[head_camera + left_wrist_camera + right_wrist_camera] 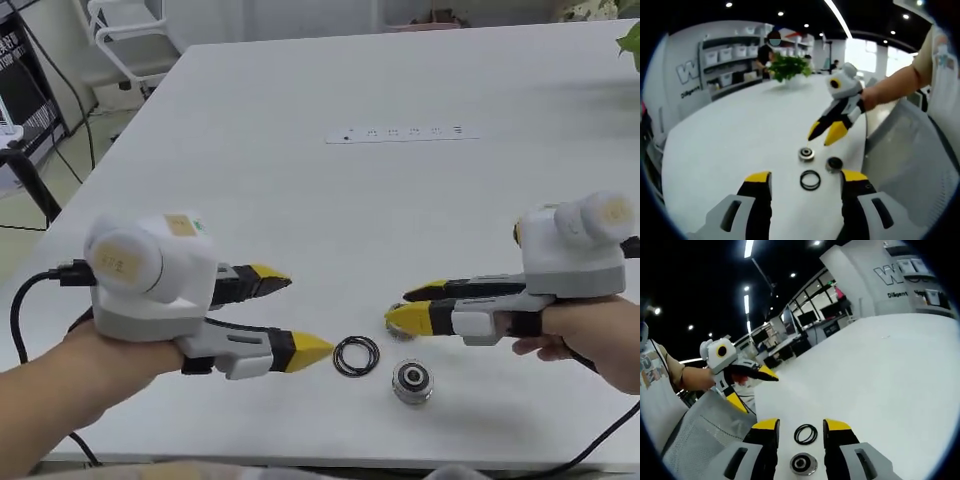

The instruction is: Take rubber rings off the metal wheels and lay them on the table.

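Two black rubber rings lie flat on the white table, one overlapping the other, so a part of the task looks done; they rest between the two grippers, not far from the front edge. The left gripper is spread wide and holds nothing, with its yellow tips pointing toward the rings; the right gripper is parted more narrowly, also with nothing clamped. In the right gripper view a first metal wheel sits on the table between its jaws, with a gap at each side as far as I can see. A second metal wheel stands just beside the rings, on the person's side; its rim looks dark, so I judge it may carry a ring, but this is too small to be sure. The step in hand seems to be the approach to the next wheel; the next move calls for one gripper to close on the wheel body and pin it, while the other hooks a tip under the rubber and rolls it off. The front edge is near the second metal wheel, so a push toward the person could send it over; the far side is broad and bare up to the socket strip, with good room for laying rings down.
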The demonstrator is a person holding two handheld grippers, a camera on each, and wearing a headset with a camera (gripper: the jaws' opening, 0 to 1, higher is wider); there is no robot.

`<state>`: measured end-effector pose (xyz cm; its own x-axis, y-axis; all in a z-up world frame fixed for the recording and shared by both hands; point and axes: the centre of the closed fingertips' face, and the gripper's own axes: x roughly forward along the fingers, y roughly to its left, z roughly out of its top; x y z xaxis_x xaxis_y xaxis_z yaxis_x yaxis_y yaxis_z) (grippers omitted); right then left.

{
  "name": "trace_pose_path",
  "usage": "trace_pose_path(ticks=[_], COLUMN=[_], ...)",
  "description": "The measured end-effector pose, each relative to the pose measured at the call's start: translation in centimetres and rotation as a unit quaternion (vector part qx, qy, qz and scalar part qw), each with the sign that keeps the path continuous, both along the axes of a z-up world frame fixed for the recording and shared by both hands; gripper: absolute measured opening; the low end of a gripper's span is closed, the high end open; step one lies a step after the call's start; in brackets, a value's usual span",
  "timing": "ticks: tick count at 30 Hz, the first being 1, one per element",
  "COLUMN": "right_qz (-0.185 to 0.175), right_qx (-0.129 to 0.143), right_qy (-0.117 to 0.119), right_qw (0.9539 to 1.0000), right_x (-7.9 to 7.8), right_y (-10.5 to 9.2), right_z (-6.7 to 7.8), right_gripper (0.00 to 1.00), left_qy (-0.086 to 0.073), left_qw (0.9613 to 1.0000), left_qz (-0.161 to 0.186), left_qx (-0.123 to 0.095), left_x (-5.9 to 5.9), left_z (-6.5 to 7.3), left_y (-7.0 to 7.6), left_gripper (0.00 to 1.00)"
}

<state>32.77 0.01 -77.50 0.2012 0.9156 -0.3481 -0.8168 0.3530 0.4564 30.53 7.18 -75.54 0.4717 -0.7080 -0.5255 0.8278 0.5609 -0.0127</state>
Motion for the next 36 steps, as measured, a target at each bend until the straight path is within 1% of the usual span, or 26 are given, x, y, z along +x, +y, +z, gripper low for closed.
trace_pose_path(ticks=[2,6,10,16,19,23,26,31,36], right_qz=[-0.007,-0.016,-0.013,-0.008,-0.006,-0.007,-0.010,-0.013,-0.006], right_qx=[0.006,0.005,-0.009,-0.026,-0.038,-0.044,-0.049,-0.061,-0.080], right_qy=[-0.007,-0.028,-0.050,-0.073,-0.089,-0.098,-0.105,-0.115,-0.123], right_qw=[0.9999,0.9995,0.9986,0.9969,0.9952,0.9942,0.9932,0.9914,0.9892], right_x=[0.3,0.6,0.3,-0.5,-0.9,-1.4,-1.8,-2.6,-3.5], right_y=[-0.4,-1.4,-2.4,-3.7,-4.4,-5.1,-5.8,-6.7,-7.3], right_z=[0.6,1.5,1.7,1.9,2.0,2.1,2.1,1.8,1.3], right_gripper=[0.35,0.39,0.42,0.46,0.49,0.50,0.51,0.53,0.55], left_qy=[-0.001,-0.004,-0.010,-0.012,-0.013,-0.016,-0.016,-0.013,-0.009], left_qw=[1.0000,1.0000,0.9999,0.9999,0.9999,0.9998,0.9998,0.9998,0.9998], left_qz=[0.001,0.001,-0.002,-0.005,-0.005,-0.006,-0.005,0.000,0.006], left_qx=[0.000,-0.004,-0.002,-0.006,-0.008,-0.007,-0.009,-0.013,-0.018], left_x=[0.1,0.1,0.0,-0.3,-0.5,-0.7,-0.9,-1.5,-2.1], left_z=[0.2,0.6,1.0,1.3,1.5,1.7,1.8,1.9,2.2], left_y=[0.0,0.0,0.0,-0.1,-0.2,-0.1,0.0,0.2,0.5], left_gripper=[0.57,0.58,0.59,0.61,0.61,0.63,0.64,0.64,0.67])
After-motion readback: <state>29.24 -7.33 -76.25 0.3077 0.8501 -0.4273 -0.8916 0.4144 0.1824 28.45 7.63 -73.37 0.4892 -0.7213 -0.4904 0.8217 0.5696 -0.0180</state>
